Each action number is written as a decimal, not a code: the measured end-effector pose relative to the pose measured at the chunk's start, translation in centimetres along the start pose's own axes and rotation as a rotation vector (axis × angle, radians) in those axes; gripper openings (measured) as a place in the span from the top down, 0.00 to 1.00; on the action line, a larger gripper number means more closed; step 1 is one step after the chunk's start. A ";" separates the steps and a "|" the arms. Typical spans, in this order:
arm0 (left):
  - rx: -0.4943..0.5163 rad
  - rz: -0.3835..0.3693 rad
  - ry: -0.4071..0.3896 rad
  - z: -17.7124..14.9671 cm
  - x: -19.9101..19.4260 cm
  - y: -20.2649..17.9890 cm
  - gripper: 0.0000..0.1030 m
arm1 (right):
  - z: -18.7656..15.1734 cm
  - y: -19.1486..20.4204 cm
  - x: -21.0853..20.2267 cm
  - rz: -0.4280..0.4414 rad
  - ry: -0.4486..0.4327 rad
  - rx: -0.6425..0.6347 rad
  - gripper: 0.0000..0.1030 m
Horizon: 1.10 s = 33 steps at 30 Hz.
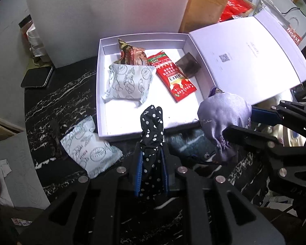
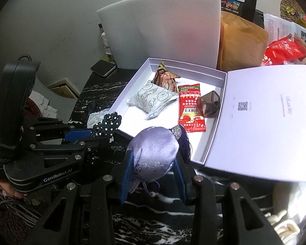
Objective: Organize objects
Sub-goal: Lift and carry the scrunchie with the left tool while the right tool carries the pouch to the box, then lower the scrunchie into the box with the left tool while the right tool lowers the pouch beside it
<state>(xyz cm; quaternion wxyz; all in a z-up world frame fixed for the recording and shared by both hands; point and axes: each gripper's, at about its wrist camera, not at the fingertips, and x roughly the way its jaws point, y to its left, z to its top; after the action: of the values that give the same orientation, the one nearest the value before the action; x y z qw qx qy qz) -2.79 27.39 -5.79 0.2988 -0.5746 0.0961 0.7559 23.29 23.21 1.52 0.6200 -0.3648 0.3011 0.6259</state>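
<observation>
left gripper clamped tight on a black polka-dot cloth, cloth's long axis runs straight along the fingers, its tip hanging just over the near rim of the white box. right gripper closed around a lilac satin pouch, pouch bulging between the blue pads, dark tassel trailing off its far side. both grippers sit side by side at the box's near edge, box lies directly ahead of each; right one looks slightly further over the rim, left one barely at it. likely step: carry both soft items in and drop them on bare box floor.

box contents: white printed snack packet, brown snack packet behind it and partly under it, red snack packet to the right, small dark translucent cup tipped on its side touching the red packet. free floor is the near strip. box lid is propped against the box's right wall.

outside: second white printed packet on the black marble table, just beside the box's near left corner, not yet packed. phone far left, well apart.
</observation>
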 end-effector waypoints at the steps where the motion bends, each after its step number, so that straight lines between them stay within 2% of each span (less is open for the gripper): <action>1: -0.001 0.003 0.000 0.4 0.2 0.1 0.85 | 0.3 -0.2 0.2 -0.001 0.003 0.000 0.63; 9: -0.004 0.020 0.007 2.9 1.7 1.0 0.85 | 1.9 -1.1 1.9 0.002 0.017 0.011 0.63; 20: 0.019 0.050 -0.023 6.7 2.6 2.2 0.85 | 5.0 -2.3 4.1 -0.014 0.022 0.041 0.63; 33: 0.035 0.041 -0.031 11.5 5.4 3.8 0.85 | 8.5 -4.5 6.8 -0.048 0.019 0.067 0.63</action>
<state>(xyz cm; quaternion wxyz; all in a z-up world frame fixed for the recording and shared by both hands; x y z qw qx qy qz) -15.10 31.77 -7.87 0.2947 -0.5555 0.1162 0.7688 27.25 34.27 0.93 0.6437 -0.3570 0.3191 0.5970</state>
